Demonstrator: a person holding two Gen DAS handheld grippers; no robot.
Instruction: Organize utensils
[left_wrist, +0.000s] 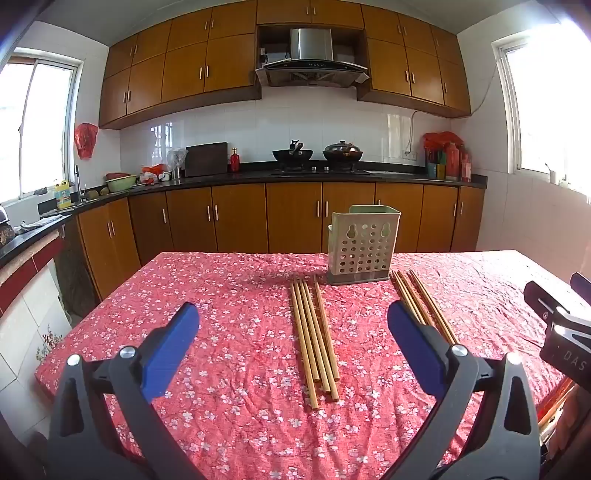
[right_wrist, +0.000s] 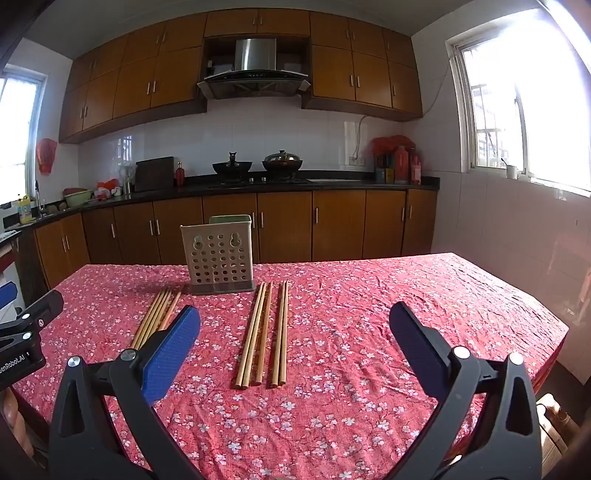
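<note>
Two bunches of wooden chopsticks lie on a red flowered tablecloth in front of a beige perforated utensil holder (left_wrist: 364, 245). In the left wrist view the left bunch (left_wrist: 314, 339) lies between my fingers and the right bunch (left_wrist: 424, 306) runs behind my right finger. My left gripper (left_wrist: 293, 321) is open and empty above the cloth. In the right wrist view the holder (right_wrist: 218, 254) stands at centre left, the right bunch (right_wrist: 264, 334) lies ahead and the left bunch (right_wrist: 155, 317) is partly hidden by my left finger. My right gripper (right_wrist: 295, 325) is open and empty.
The table (left_wrist: 221, 406) drops off at the left and near edges. The right gripper's black body (left_wrist: 561, 325) shows at the right edge of the left wrist view. Kitchen counters, cabinets and a stove (left_wrist: 314, 162) lie beyond the table. Windows are on both sides.
</note>
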